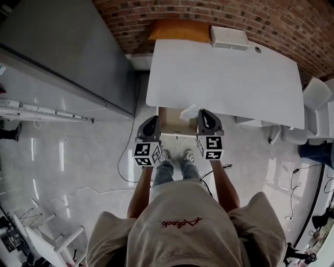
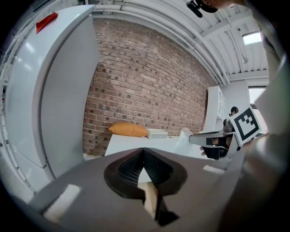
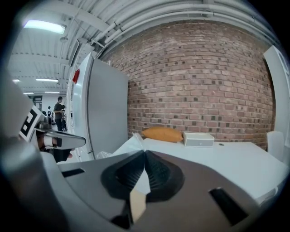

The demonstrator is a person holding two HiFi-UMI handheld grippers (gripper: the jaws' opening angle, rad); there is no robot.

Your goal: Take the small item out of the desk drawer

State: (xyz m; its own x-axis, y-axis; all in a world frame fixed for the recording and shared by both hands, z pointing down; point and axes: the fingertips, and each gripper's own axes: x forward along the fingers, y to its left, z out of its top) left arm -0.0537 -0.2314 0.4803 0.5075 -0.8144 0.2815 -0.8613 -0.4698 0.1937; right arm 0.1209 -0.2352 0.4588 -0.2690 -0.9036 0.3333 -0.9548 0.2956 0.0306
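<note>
Brick wall [image 1: 172, 10] at the back, pale glossy floor [image 1: 78, 156], tall grey cabinet [image 1: 62, 47] on the left. White bench [image 1: 224, 78] stands against the wall. On its far edge lie 1 orange cushion [image 1: 180, 30] and 1 white box [image 1: 228, 37], touching or nearly so; the rest of the top is bare. White chair [image 1: 315, 94] at the bench's right end. Loose cables [image 1: 125, 161] trail over the floor near the person's shoes [image 1: 176, 155].

Drawer [image 1: 169, 122] under the bench's front edge stands pulled out, light wood inside. Seen from the head, both grippers are held over it, side by side and apart, marker cubes toward the person.

Left gripper [image 1: 154, 120]: its own view shows the 2 jaws met at the tips with nothing between them; closed and empty. It points toward the cabinet side of the bench.

Right gripper [image 1: 203, 113]: jaws closed tip to tip, a crumpled white bag [image 1: 189, 112] caught at their very end. In the right gripper view the bag [image 3: 129, 144] bunches up just past the tips and spills to the left. In the left gripper view it [image 2: 183, 136] hangs off the point of the right gripper, in front of the bench edge.

Bag's place: at the right gripper's tip, over the right half of the open drawer, beside the bench's front edge; whether it touches the drawer or the edge cannot be told. Contents of the bag not readable
</note>
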